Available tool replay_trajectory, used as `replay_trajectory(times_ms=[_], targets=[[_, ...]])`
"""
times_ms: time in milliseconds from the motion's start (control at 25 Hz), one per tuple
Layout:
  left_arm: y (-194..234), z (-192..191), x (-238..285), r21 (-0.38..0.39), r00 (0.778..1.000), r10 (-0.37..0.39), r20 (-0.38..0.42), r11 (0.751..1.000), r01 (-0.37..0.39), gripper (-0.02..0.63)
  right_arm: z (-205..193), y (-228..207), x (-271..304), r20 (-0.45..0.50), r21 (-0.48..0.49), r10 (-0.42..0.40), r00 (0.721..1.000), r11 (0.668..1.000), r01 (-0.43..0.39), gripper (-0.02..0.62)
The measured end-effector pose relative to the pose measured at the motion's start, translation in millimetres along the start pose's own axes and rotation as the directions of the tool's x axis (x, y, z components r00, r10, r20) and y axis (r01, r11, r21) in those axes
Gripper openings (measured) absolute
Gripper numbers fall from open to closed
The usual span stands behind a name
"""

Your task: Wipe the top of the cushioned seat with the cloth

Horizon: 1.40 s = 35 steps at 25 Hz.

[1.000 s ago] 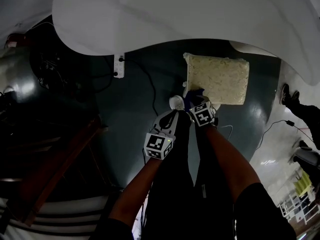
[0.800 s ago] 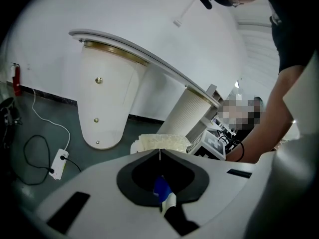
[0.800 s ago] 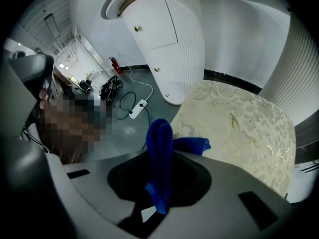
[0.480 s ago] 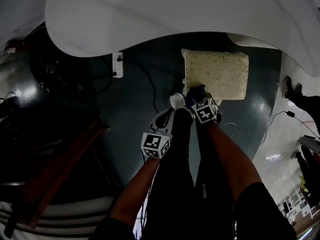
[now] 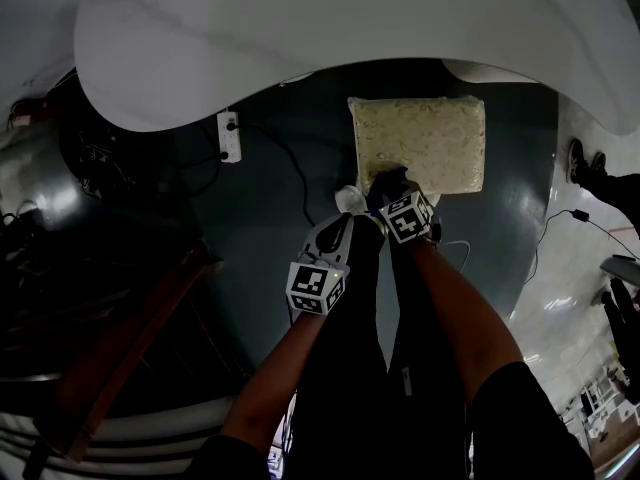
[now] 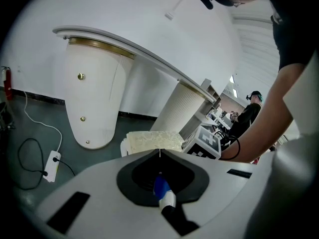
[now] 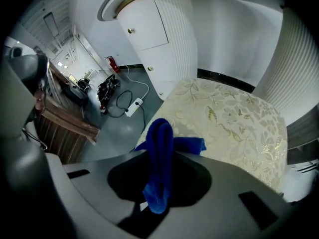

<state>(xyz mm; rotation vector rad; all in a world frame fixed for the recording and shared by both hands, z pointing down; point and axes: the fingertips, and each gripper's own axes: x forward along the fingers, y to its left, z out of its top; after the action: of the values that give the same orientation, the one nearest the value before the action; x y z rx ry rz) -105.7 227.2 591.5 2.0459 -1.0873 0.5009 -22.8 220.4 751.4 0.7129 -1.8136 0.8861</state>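
Observation:
The cushioned seat [image 5: 418, 143] is a cream square with a leaf pattern, low on the dark floor. It fills the right gripper view [image 7: 234, 118] and shows small in the left gripper view [image 6: 152, 140]. My right gripper [image 5: 392, 193] is at the seat's near left edge, shut on a blue cloth [image 5: 386, 180]. The cloth [image 7: 159, 158] stands folded between the jaws, and one end lies on the cushion. My left gripper [image 5: 347, 208] hangs just left of the seat over the floor. Its jaws [image 6: 159, 152] meet with nothing between them.
A white curved counter [image 5: 300, 28] overhangs the far side, and its pedestals [image 6: 94, 103] stand behind the seat. A power strip [image 5: 228, 135] and its cable lie on the floor to the left. Brown wooden furniture [image 5: 130, 338] is at the near left. Another person [image 6: 249, 114] stands far off.
The right gripper and the blue cloth have shifted slightly farther in over the seat's near edge. The left gripper has stayed beside it.

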Motion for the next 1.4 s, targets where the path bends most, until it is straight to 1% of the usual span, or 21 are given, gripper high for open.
replay_trajectory(times_ms=[400, 720, 960, 1160, 1400], targets=[[-25.3, 4.8, 21.0, 0.027, 0.999, -0.032, -0.025, 0.999, 0.032, 0.018, -16.5, -26.7, -12.3, 0.003, 0.023, -0.003, 1.000, 1.000, 0.003, 0.091], [-49.0, 10.2, 38.1, 0.046, 0.998, -0.046, -0.044, 0.998, 0.048, 0.018, -36.2, -58.4, -29.9, 0.001, 0.039, -0.020, 1.000, 0.999, 0.020, 0.091], [-69.1, 13.0, 55.3, 0.059, 0.996, -0.064, -0.061, 0.996, 0.067, 0.018, -48.5, -77.4, -36.8, 0.000, 0.038, 0.006, 1.000, 0.999, -0.006, 0.091], [-88.8, 17.7, 67.9, 0.077, 0.993, -0.083, -0.078, 0.993, 0.089, 0.018, -57.8, -96.8, -47.5, 0.011, 0.066, 0.005, 1.000, 0.998, -0.006, 0.091], [-109.8, 17.1, 82.0, 0.101, 0.990, -0.098, -0.098, 0.989, 0.107, 0.018, -71.8, -116.7, -57.1, 0.031, 0.067, -0.004, 1.000, 0.998, 0.002, 0.091]])
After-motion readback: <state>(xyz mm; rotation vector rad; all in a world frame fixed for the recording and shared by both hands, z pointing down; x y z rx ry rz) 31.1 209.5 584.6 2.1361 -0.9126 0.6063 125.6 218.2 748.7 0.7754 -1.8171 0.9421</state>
